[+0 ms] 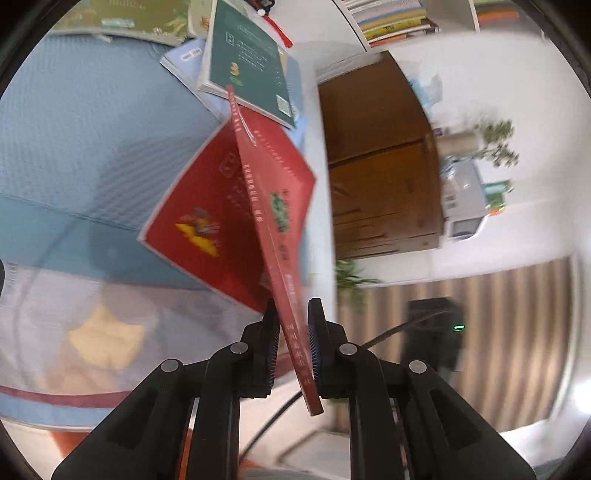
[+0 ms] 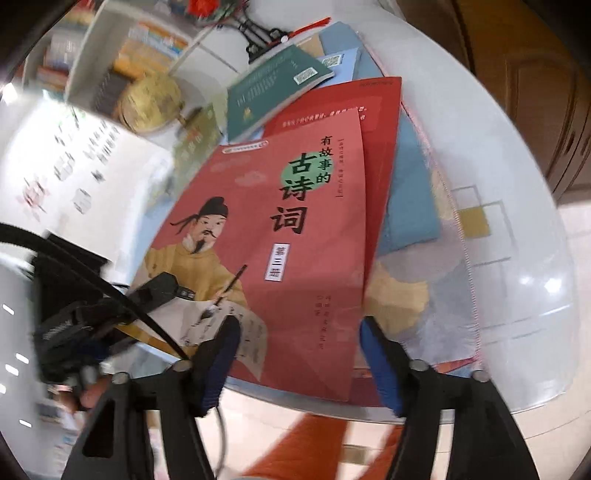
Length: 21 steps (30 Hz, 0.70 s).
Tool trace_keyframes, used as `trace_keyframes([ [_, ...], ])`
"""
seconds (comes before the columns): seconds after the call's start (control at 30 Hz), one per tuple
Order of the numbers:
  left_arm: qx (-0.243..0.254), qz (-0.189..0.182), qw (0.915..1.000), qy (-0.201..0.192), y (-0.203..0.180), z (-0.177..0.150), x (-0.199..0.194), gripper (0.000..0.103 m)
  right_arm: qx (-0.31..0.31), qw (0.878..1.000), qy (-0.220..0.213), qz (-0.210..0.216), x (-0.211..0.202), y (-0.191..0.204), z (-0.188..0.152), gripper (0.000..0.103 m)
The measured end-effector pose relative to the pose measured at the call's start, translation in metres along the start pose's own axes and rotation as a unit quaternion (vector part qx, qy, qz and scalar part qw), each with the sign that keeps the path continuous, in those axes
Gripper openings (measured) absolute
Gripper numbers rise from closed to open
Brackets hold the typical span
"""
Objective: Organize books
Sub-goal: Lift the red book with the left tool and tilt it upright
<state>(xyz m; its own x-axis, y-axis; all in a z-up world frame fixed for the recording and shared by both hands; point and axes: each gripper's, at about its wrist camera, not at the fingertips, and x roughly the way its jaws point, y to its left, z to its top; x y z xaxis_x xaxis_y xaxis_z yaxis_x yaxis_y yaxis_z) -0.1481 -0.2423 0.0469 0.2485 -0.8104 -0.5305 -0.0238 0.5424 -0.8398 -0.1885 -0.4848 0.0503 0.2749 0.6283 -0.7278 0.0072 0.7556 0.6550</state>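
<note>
Tabletop (image 2: 517,206) behind, left gripper (image 1: 293,345) pinches red book (image 1: 266,206) (edge-on).

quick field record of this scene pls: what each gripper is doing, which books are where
left gripper: shut on the lifted red book, held edge-on
right gripper: open, nothing between its fingers
lifted red book cover: man in a yellow robe holding a brush
second red book: flat on the table under it
green book: flat, farther back, on a blue book
shelf: stacked books
</note>
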Motion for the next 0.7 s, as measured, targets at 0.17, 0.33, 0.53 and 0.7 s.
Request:
trace_keyframes([
  [0.17, -0.047, -0.047, 0.9977, 0.012, 0.008, 0.003, 0.008, 0.012, 0.093, 0.990, 0.019, 0.102, 0.016, -0.037, -0.002, 0.082],
  [0.33, -0.050, -0.036, 0.9979, 0.018, 0.013, -0.004, 0.004, 0.012, 0.163, 0.966, 0.025, 0.200, 0.038, -0.056, -0.001, 0.054],
  [0.53, 0.024, 0.087, 0.9959, 0.011, -0.003, -0.004, -0.005, 0.011, 0.056, 0.993, 0.012, 0.107, 0.015, -0.014, 0.003, 0.030],
  [0.7, 0.112, 0.151, 0.9821, -0.010, -0.030, -0.013, -0.018, 0.011, -0.110, 0.994, -0.005, -0.015, 0.008, 0.054, 0.006, 0.030],
])
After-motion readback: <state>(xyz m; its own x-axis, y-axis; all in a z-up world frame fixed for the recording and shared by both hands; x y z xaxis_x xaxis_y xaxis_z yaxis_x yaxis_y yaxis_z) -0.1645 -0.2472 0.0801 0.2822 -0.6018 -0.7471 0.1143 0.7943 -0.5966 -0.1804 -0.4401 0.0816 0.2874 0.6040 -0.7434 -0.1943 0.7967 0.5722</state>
